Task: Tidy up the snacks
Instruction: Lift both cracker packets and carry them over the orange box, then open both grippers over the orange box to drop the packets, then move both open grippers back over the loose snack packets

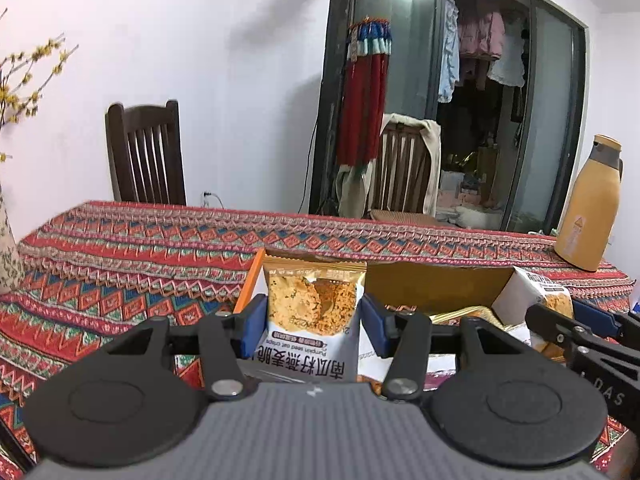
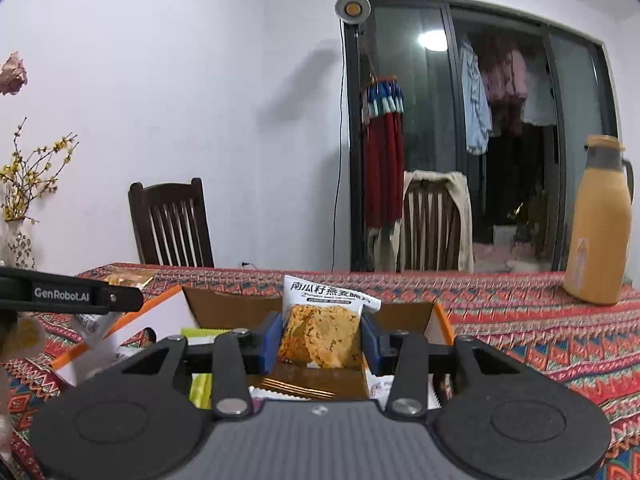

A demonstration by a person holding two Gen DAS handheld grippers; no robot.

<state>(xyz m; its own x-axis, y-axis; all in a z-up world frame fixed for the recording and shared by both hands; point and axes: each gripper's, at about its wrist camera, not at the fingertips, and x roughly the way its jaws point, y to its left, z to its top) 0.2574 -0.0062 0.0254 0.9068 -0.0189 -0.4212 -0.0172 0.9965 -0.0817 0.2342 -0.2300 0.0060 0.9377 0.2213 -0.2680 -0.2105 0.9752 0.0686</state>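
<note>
My left gripper (image 1: 314, 320) is shut on an oat crisp snack packet (image 1: 314, 304), held upside down above the table. My right gripper (image 2: 322, 334) is shut on a second oat crisp packet (image 2: 320, 328), held upright over an open orange cardboard box (image 2: 440, 320). The box (image 1: 432, 284) lies to the right of the left gripper and holds more packets, green and gold ones among them. The right gripper (image 1: 580, 328) with its packet also shows at the right of the left wrist view. The left gripper arm (image 2: 72, 294) shows at the left of the right wrist view.
The table wears a red patterned cloth (image 1: 140, 248). An orange thermos jug (image 2: 600, 224) stands at the back right. A flower vase (image 2: 18, 244) stands at the left. Two wooden chairs (image 2: 172, 224) stand behind the table, before a wall and a glass door.
</note>
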